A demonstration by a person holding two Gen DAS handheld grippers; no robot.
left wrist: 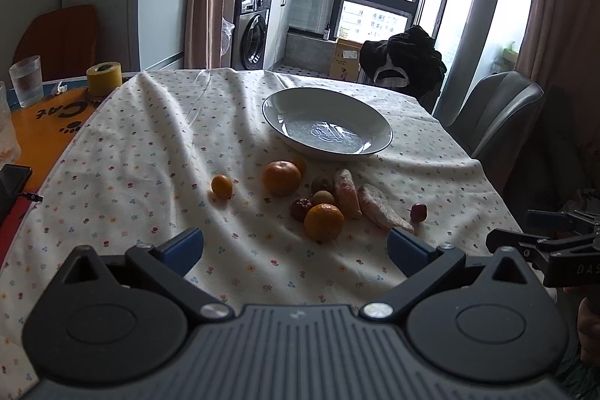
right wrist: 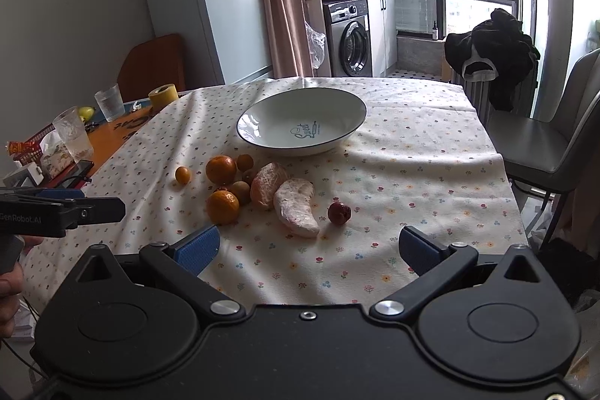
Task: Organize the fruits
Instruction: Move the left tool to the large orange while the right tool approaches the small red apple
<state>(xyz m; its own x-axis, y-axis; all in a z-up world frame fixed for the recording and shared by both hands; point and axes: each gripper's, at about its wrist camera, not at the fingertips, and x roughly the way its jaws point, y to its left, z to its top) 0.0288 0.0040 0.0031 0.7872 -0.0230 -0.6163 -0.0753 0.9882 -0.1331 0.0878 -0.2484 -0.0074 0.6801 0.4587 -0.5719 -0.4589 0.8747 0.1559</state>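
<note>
A white bowl (left wrist: 327, 122) (right wrist: 302, 123) stands empty on the flowered tablecloth. In front of it lies a cluster of fruit: two tangerines (left wrist: 281, 177) (left wrist: 323, 222), a small kumquat (left wrist: 221, 186) off to the left, peeled citrus segments (left wrist: 378, 207) (right wrist: 296, 207), a red jujube (right wrist: 339, 213) at the right, and small brown fruits (left wrist: 322, 197). My left gripper (left wrist: 296, 246) is open and empty, near side of the fruit. My right gripper (right wrist: 309, 246) is open and empty, just short of the segment and jujube.
The tablecloth (left wrist: 150, 156) covers most of the table. At the left are an orange mat (left wrist: 48, 122), drinking glasses (right wrist: 108, 102), a yellow tape roll (left wrist: 104, 78) and a phone (left wrist: 13, 177). A grey chair (right wrist: 555, 145) stands at the right edge.
</note>
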